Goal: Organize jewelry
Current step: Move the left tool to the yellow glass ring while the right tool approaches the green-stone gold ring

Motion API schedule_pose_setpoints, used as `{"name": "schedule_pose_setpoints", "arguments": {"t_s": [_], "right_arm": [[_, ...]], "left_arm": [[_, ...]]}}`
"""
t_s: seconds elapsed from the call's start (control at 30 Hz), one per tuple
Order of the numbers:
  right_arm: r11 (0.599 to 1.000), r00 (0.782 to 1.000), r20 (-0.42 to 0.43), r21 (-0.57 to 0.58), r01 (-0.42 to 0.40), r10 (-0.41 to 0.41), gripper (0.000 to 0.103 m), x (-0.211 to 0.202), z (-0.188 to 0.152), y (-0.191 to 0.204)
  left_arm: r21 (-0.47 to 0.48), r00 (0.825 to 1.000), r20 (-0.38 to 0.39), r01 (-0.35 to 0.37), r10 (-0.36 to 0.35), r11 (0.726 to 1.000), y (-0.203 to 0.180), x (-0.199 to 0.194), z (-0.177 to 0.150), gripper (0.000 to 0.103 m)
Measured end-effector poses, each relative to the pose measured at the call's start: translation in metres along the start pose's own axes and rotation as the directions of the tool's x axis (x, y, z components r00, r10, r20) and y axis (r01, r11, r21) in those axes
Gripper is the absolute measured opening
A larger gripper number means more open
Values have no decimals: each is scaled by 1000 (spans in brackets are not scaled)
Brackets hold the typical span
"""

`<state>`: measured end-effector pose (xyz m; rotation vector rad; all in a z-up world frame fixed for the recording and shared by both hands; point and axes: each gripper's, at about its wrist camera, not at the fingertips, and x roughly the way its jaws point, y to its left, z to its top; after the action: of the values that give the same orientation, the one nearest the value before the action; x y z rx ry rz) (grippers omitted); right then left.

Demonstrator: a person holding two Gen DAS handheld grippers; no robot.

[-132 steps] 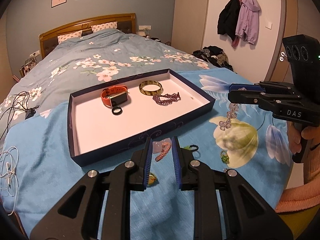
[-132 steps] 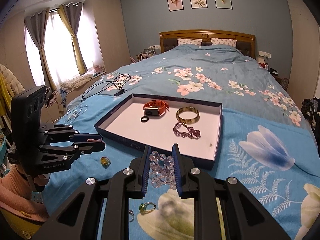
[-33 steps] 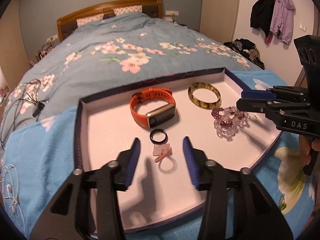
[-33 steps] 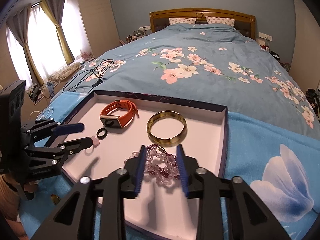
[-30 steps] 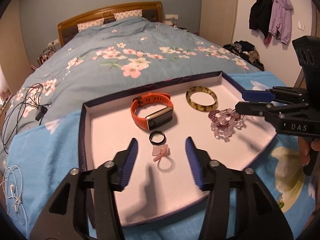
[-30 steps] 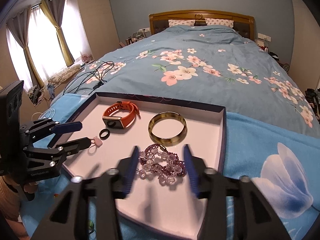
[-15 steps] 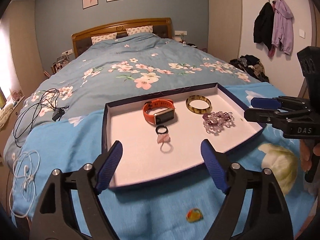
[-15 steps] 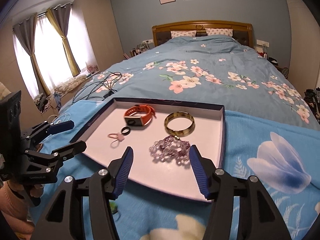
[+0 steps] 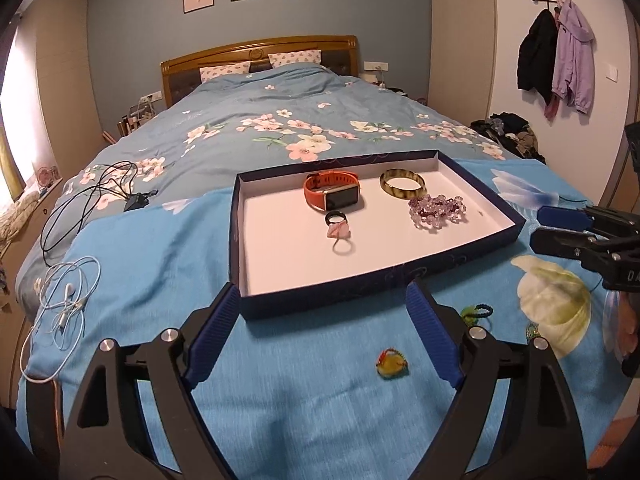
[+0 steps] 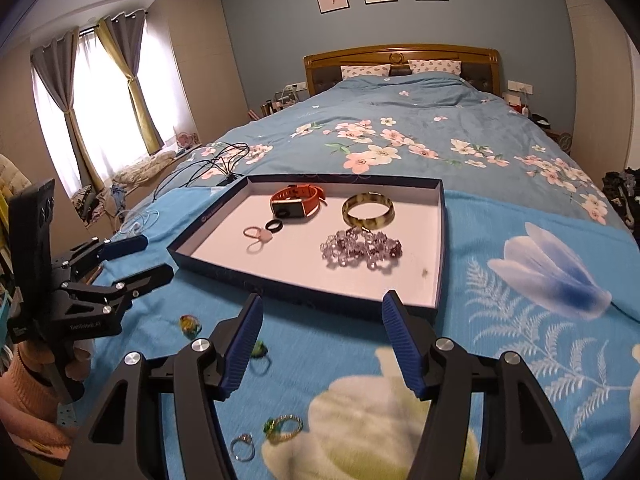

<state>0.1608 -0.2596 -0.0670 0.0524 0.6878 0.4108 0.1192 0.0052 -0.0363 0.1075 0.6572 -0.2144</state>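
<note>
A dark blue tray (image 9: 376, 286) (image 10: 304, 296) with a white floor lies on the bed. In it are an orange smartwatch (image 9: 332, 195) (image 10: 298, 202), a black ring (image 9: 334, 218), a pink ring (image 9: 339, 236) (image 10: 258, 236), a green bangle (image 9: 402, 184) (image 10: 368, 210) and a clear bead bracelet (image 9: 438, 210) (image 10: 360, 249). My left gripper (image 9: 324, 334) is open and empty, held before the tray. My right gripper (image 10: 322, 346) is open and empty too. On the blanket lie a yellow ring (image 9: 392, 364) (image 10: 190, 325), a green ring (image 9: 476, 314) (image 10: 258, 349), a green-gold ring (image 10: 282, 426) and a silver ring (image 10: 242, 446).
White earphones (image 9: 64, 308) and black cables (image 9: 96, 200) lie on the bed to the left. Jackets (image 9: 556, 56) hang on the right wall. The bed stretches behind the tray to the headboard (image 9: 260, 54).
Both grippers let go of the pink ring and the bead bracelet in the tray, opened wide and drew back toward the bed's near edge.
</note>
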Motion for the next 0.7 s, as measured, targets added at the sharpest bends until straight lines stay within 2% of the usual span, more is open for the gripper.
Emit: {"name": "schedule_pose_setpoints", "arguments": {"t_s": [0.4, 0.7], "right_arm": [[1000, 1000, -9, 7, -7, 7, 60, -12, -20, 12], [1000, 999, -50, -14, 6, -7, 60, -10, -34, 17]], "left_arm": [[-13, 1000, 14, 9, -9, 1000, -6, -11, -4, 84], [-23, 1000, 3, 10, -10, 1000, -6, -12, -12, 84]]}}
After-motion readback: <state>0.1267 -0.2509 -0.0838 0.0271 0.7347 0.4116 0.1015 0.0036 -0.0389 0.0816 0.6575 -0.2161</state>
